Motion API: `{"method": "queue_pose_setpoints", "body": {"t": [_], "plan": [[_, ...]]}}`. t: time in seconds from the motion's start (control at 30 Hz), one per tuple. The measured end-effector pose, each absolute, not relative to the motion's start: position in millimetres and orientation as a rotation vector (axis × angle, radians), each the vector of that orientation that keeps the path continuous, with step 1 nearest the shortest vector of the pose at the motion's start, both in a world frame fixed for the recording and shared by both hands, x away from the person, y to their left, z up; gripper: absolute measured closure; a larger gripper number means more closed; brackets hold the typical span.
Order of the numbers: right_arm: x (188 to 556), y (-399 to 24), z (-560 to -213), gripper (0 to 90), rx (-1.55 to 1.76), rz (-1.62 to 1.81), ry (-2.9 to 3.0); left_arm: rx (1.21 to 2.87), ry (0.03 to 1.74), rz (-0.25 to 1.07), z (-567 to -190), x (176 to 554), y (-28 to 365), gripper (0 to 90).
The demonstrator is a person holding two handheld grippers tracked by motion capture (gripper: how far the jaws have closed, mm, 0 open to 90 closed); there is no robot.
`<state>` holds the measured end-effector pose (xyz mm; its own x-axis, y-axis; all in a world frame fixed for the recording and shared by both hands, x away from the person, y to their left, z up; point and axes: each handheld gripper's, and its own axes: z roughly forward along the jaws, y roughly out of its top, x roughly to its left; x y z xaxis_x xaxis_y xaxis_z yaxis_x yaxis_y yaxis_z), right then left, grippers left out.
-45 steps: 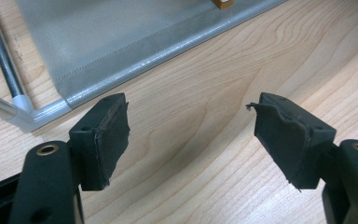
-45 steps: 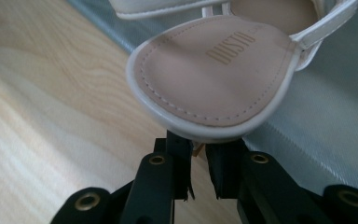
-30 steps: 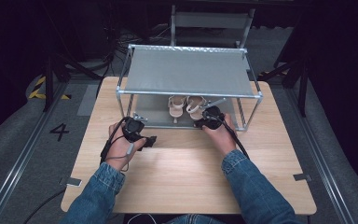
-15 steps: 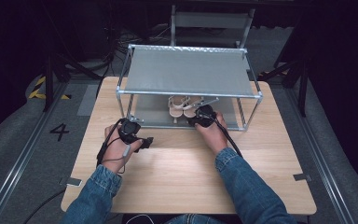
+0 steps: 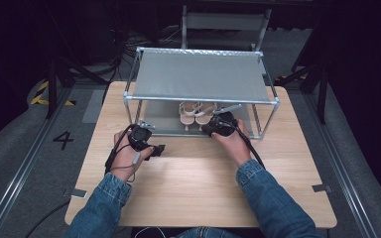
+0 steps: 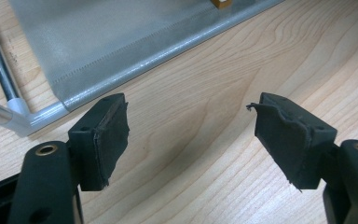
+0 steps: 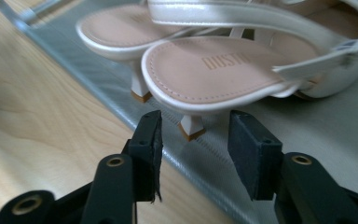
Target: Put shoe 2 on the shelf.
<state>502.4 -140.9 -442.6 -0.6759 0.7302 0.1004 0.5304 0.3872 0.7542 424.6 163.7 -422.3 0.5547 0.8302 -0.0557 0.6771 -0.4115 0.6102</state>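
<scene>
- Placing a pair of cream heeled sandals (image 5: 196, 115) on the lower shelf (image 5: 166, 124) of the metal shoe rack (image 5: 201, 77) looks nearly done: both stand side by side, heels toward the person.
- Right gripper (image 7: 193, 140) has just been opening its jaws; the nearer sandal's heel (image 7: 190, 127) sits between the pads, which stand clear of it, so released.
- Left gripper (image 6: 191, 140) is spread wide with nothing in it, hovering over the wooden table (image 6: 242, 70) by the rack's front corner.
- Left to do, I judge: back the right gripper out.
</scene>
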Motion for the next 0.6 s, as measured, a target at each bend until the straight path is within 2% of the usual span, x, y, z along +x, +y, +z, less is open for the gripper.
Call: {"method": "queue_pose_setpoints", "body": {"t": [0.6], "plan": [[446, -204, -398, 51.4, 1.065, 1.214, 2.371, 2.213, 1.210, 0.348, -420, 425, 167, 25.7]]}}
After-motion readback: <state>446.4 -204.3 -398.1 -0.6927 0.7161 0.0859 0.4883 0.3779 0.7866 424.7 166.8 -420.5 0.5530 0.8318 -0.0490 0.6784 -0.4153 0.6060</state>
